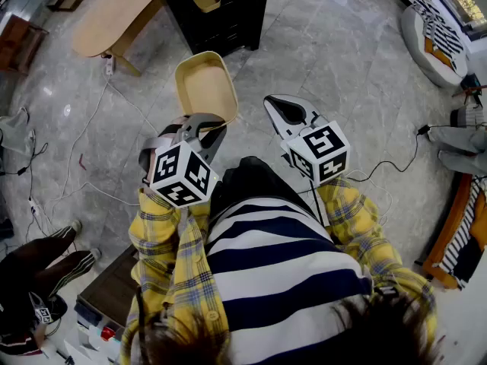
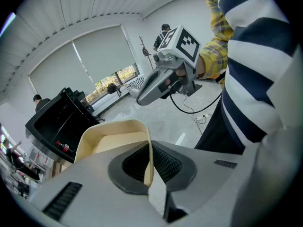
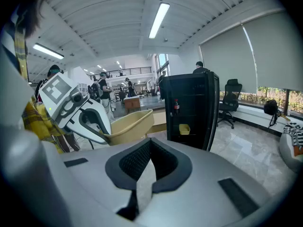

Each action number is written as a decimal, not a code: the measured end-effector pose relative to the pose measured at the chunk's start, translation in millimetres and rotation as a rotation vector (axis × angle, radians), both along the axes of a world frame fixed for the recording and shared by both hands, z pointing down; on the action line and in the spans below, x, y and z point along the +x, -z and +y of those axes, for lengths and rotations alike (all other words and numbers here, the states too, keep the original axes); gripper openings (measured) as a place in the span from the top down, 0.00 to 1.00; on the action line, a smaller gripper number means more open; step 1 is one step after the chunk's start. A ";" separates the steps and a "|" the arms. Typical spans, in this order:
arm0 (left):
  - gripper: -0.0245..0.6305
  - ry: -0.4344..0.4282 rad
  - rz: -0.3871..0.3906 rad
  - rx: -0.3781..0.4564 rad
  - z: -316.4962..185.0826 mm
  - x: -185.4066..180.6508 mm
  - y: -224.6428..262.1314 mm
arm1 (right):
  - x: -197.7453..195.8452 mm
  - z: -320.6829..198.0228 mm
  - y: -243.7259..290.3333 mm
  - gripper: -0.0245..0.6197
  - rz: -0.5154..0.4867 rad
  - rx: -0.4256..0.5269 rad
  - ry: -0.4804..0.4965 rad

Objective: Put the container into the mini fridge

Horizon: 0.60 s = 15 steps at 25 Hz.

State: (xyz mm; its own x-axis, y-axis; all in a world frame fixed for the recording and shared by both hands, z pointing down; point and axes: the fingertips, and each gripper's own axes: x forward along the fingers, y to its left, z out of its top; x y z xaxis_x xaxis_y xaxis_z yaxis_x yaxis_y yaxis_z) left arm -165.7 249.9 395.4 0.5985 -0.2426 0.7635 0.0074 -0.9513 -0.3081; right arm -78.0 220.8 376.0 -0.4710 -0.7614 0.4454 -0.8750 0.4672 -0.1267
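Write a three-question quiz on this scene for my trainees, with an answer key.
1. True or false: the left gripper is shut on the rim of the beige container.
2. Multiple choice: the right gripper holds A) a bottle, B) nothing, C) the container.
3. Fill in: the black mini fridge stands ____ (open or shut).
Key: 1 true; 2 B; 3 open.

You stood in a big open office or lab hall, where strip lights (image 3: 159, 20) ran along a ribbed ceiling (image 3: 109, 6), roller blinds (image 3: 265, 56) covered tall windows, and an office chair (image 3: 230, 98) stood on the marble floor (image 1: 335, 67).
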 end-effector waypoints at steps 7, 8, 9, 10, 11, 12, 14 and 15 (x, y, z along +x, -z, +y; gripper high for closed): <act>0.92 -0.010 -0.023 -0.013 4.3 3.9 -2.5 | 2.4 0.0 1.1 0.92 -0.013 0.001 0.005; 0.92 -0.014 -0.025 -0.021 5.3 5.4 -2.8 | 3.4 -0.2 0.6 0.92 -0.013 0.000 0.006; 0.92 -0.019 -0.027 -0.029 6.2 7.0 -3.2 | 4.3 -0.4 0.0 0.92 -0.013 -0.002 0.008; 0.92 -0.023 -0.028 -0.035 6.8 8.7 -3.7 | 5.0 -0.6 -0.8 0.92 -0.012 -0.004 0.010; 0.92 -0.025 -0.028 -0.040 7.2 10.2 -4.2 | 5.4 -0.7 -1.5 0.92 -0.012 -0.007 0.013; 0.92 -0.026 -0.029 -0.043 7.2 11.5 -4.8 | 5.7 -0.8 -2.1 0.92 -0.012 -0.009 0.015; 0.92 -0.025 -0.030 -0.046 5.9 14.4 -5.7 | 7.2 -2.2 -3.0 0.92 -0.009 -0.012 0.021; 0.92 -0.024 -0.032 -0.048 4.7 16.2 -6.2 | 8.6 -3.4 -3.4 0.92 -0.007 -0.013 0.024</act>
